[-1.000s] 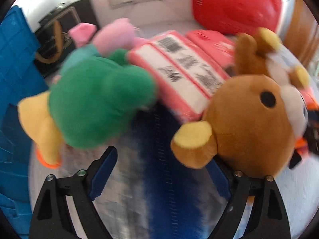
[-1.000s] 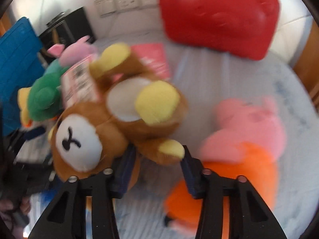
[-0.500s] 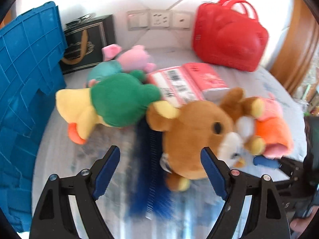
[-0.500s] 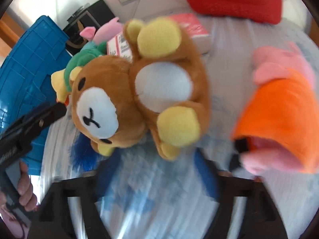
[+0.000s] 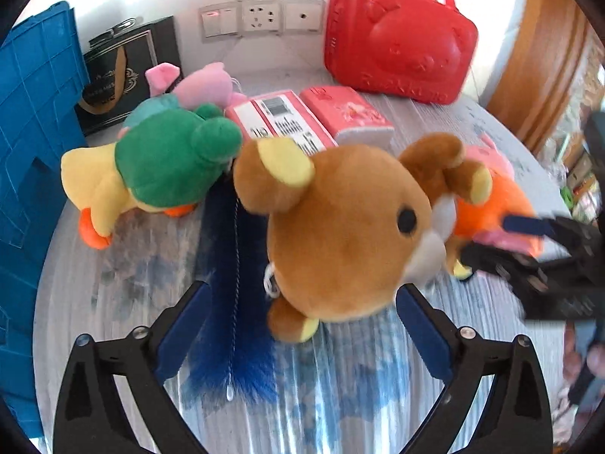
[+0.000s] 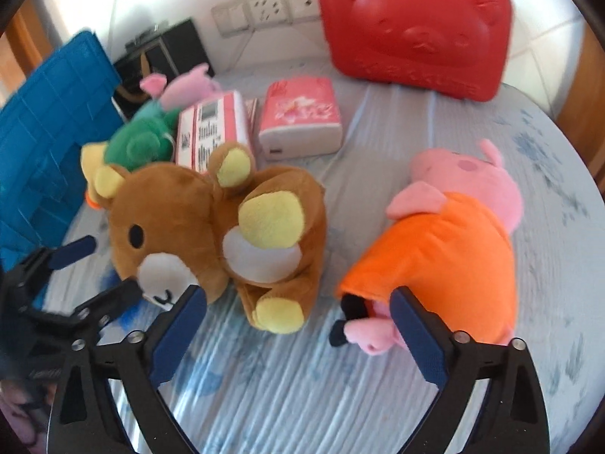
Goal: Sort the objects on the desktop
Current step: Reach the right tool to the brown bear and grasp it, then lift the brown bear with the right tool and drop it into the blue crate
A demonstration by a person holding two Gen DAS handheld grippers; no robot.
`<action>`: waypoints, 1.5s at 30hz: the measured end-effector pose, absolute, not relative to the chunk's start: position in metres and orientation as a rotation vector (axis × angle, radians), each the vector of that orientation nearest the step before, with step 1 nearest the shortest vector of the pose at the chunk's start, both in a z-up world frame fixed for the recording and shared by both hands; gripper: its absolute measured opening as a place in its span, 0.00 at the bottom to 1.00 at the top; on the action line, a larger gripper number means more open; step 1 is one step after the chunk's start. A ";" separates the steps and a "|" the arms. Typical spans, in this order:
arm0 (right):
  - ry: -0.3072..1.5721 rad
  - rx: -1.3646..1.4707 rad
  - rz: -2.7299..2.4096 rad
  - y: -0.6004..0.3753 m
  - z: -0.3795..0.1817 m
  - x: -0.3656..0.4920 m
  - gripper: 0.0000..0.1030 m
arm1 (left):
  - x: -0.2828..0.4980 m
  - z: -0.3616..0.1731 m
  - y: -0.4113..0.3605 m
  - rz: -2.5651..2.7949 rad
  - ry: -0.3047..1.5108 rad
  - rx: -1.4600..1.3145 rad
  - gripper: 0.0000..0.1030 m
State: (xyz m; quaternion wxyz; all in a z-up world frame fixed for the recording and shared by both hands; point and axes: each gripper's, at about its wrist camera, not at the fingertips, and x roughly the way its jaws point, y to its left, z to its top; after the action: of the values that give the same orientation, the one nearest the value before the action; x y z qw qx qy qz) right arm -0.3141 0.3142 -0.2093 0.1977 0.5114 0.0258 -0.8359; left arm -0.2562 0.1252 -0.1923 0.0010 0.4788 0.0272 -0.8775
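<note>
Red case (image 6: 414, 26) at the table's (image 6: 435, 140) rear. Brown bear (image 6: 211, 234), the landmark, lies mid-table; orange-dressed pig (image 6: 450, 261) to its right, green-and-yellow duck (image 5: 151, 166) and pink tissue packs (image 6: 300, 121) behind it. Left gripper (image 5: 302, 321) and right gripper (image 6: 298, 321): fingers wide apart, holding nothing.

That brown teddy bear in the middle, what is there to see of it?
The brown teddy bear is soft plush with yellow ear linings and paw pads, a white muzzle and belly patch, and a black bead eye. It lies toppled on its side on the striped tablecloth, head towards the blue crate, feet towards the camera. Its head partly overlies a fuzzy blue brush. Both the left tongs and the right tongs are open, holding nothing.
</note>
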 end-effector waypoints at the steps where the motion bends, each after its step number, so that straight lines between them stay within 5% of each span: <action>1: 0.100 1.433 -2.337 0.309 -0.212 -0.316 0.70 | -0.253 -0.196 0.128 -2.757 0.053 1.507 0.97; 2: 0.111 1.439 -2.321 0.305 -0.216 -0.318 0.53 | -0.252 -0.201 0.131 -2.756 0.025 1.516 0.97; 3: 0.112 1.450 -2.311 0.306 -0.218 -0.318 0.48 | -0.253 -0.205 0.133 -2.758 0.012 1.529 0.97; 13: 0.135 1.507 -2.271 0.298 -0.246 -0.333 0.48 | -0.290 -0.247 0.140 -2.758 -0.011 1.602 0.96; 17: 0.107 1.454 -2.279 0.293 -0.243 -0.336 0.39 | -0.301 -0.249 0.136 -2.785 0.003 1.612 0.92; 24: 0.020 1.284 -2.347 0.297 -0.213 -0.344 0.48 | -0.302 -0.241 0.123 -2.810 0.051 1.569 0.91; 27: 0.047 1.327 -2.305 0.287 -0.218 -0.353 0.35 | -0.303 -0.241 0.123 -2.803 0.049 1.574 0.84; 30: 0.078 1.347 -2.312 0.282 -0.221 -0.350 0.34 | -0.300 -0.239 0.124 -2.801 0.034 1.566 0.78; 45: 0.016 1.135 -2.402 0.300 -0.139 -0.289 0.29 | -0.246 -0.149 0.135 -2.952 -0.079 1.229 0.75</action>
State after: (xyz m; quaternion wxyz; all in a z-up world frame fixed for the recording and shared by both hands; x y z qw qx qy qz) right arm -0.2888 0.2997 -0.1390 0.2401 0.4149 0.0059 -0.8776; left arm -0.2463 0.1355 -0.1487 -0.0283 0.3841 -0.0247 -0.9225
